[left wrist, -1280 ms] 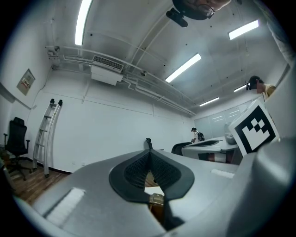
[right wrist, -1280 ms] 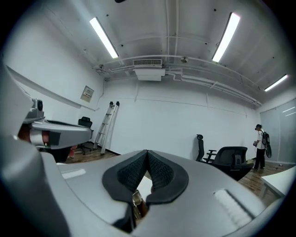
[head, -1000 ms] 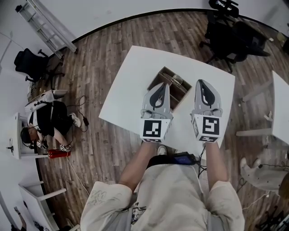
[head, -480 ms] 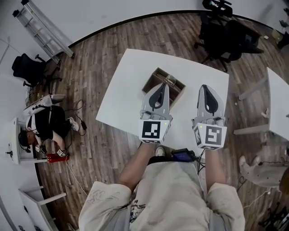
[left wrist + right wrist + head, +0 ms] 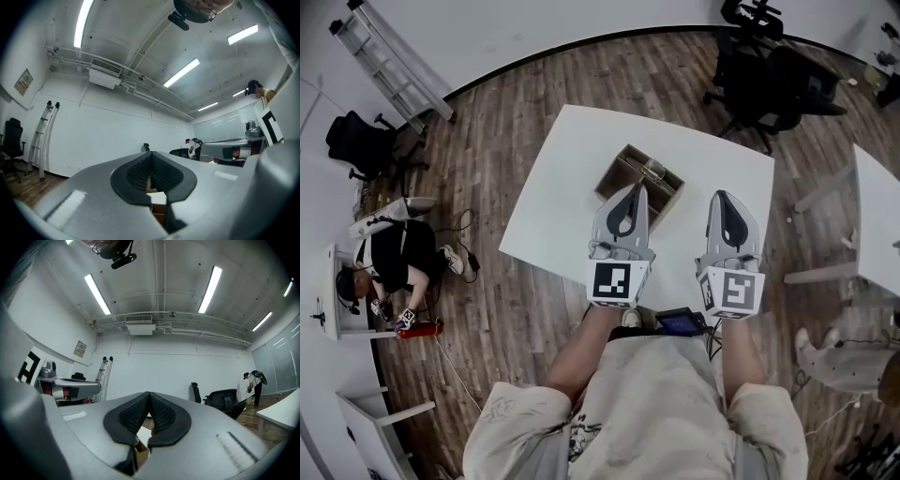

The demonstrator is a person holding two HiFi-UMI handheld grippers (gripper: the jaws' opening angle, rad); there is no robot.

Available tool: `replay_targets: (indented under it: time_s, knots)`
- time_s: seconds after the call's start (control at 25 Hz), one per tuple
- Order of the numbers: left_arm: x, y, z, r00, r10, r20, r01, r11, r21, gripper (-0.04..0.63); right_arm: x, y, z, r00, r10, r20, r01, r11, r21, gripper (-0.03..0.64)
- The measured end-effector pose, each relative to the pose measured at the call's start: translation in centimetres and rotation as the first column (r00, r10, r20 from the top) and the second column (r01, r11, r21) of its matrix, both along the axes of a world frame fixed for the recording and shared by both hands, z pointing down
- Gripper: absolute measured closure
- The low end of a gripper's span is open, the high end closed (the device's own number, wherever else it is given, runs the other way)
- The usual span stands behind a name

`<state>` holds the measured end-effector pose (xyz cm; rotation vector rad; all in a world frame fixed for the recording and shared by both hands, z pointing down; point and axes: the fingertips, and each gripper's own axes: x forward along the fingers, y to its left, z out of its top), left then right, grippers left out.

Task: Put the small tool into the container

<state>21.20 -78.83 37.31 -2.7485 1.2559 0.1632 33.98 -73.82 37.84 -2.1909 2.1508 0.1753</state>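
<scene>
**Both grippers empty, tool looks to be in the box already**

Nearest you, the left gripper (image 5: pixel 636 187) and right gripper (image 5: pixel 724 195) are both pressed together with nothing between the pads, hovering over the near side of the table (image 5: pixel 567 178). Just past the left tip sits the wooden box (image 5: pixel 612 172). The shiny bit at its far side looks like the small tool (image 5: pixel 654 170), lying inside. So I'd call this the back-off step: lift clear, stay level, and don't clip the box rim with that left tip.

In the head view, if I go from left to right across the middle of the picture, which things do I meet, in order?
crouching person → left gripper → right gripper → second white table
</scene>
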Motion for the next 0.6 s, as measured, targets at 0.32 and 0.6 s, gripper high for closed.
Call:
replay_targets:
  time_s: [0.32, 0.6]
  knots:
    - [0.03, 0.13, -0.11, 1.000, 0.006, -0.008, -0.006, 1.000, 0.016, 0.580, -0.25, 0.01, 0.04, 1.000, -0.027, -0.013, 0.027, 1.000, 0.014, 0.611]
    - [-0.05, 0.02, 0.13, 1.000, 0.004, -0.015, -0.003, 1.000, 0.014, 0.580, -0.31, -0.16, 0.30, 0.999, -0.031, -0.014, 0.031, 0.999, 0.016, 0.611]
